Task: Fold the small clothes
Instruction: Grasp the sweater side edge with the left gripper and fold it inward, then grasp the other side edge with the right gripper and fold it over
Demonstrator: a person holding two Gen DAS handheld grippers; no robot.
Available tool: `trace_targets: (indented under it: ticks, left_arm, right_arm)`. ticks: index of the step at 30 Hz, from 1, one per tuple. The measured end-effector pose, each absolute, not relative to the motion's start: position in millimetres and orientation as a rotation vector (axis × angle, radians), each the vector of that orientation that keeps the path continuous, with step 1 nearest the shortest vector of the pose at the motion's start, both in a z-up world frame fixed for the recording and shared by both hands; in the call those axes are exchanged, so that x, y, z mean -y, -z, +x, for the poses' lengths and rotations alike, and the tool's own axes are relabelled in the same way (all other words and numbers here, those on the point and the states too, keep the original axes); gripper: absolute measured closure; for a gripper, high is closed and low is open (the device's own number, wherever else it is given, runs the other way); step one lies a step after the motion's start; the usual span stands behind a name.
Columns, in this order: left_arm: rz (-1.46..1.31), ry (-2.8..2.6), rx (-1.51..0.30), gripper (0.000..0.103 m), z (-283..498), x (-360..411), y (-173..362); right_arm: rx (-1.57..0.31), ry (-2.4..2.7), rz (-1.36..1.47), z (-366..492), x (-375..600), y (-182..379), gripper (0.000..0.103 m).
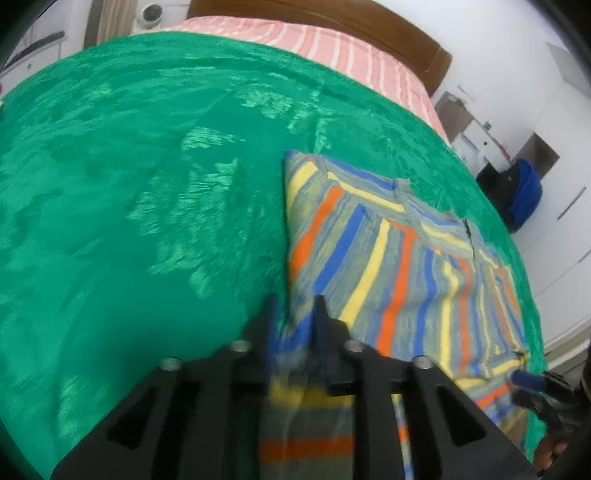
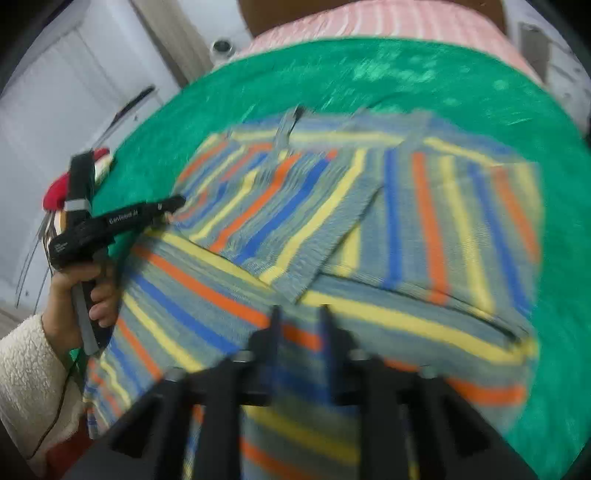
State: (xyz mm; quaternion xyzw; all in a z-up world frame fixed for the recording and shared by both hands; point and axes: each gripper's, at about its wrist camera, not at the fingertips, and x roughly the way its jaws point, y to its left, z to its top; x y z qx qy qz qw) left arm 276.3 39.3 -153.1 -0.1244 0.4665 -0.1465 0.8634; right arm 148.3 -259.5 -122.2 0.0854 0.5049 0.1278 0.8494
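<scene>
Two claws work one striped garment spread on the green blanket of a bed; my left claw has its jaws parted around the near left hem, the cloth between them but loose, I judge, not pinched; my right claw hangs over the near edge with fabric between its fingers, and through the blur I cannot tell whether it grips; both sleeves already lie folded across the chest, so the bottom fold seems next; a pink striped sheet and brown headboard lie beyond; nothing obstructs.
</scene>
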Motion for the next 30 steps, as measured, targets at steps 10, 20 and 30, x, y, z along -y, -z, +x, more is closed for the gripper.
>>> trace_targets:
  ticks: [10,20,30]
  left_arm:
    - [-0.028,0.288,-0.925,0.007,140,-82,83]
    - [-0.087,0.272,-1.052,0.007,42,-113,105]
    - [0.04,0.384,-1.205,0.025,5,-65,154]
  right_arm:
    - [-0.945,-0.045,-0.021,-26,327,80,0.011]
    - [-0.942,0.072,0.0,-120,370,65,0.011]
    - [-1.085,-0.149,0.148,-134,328,108,0.011]
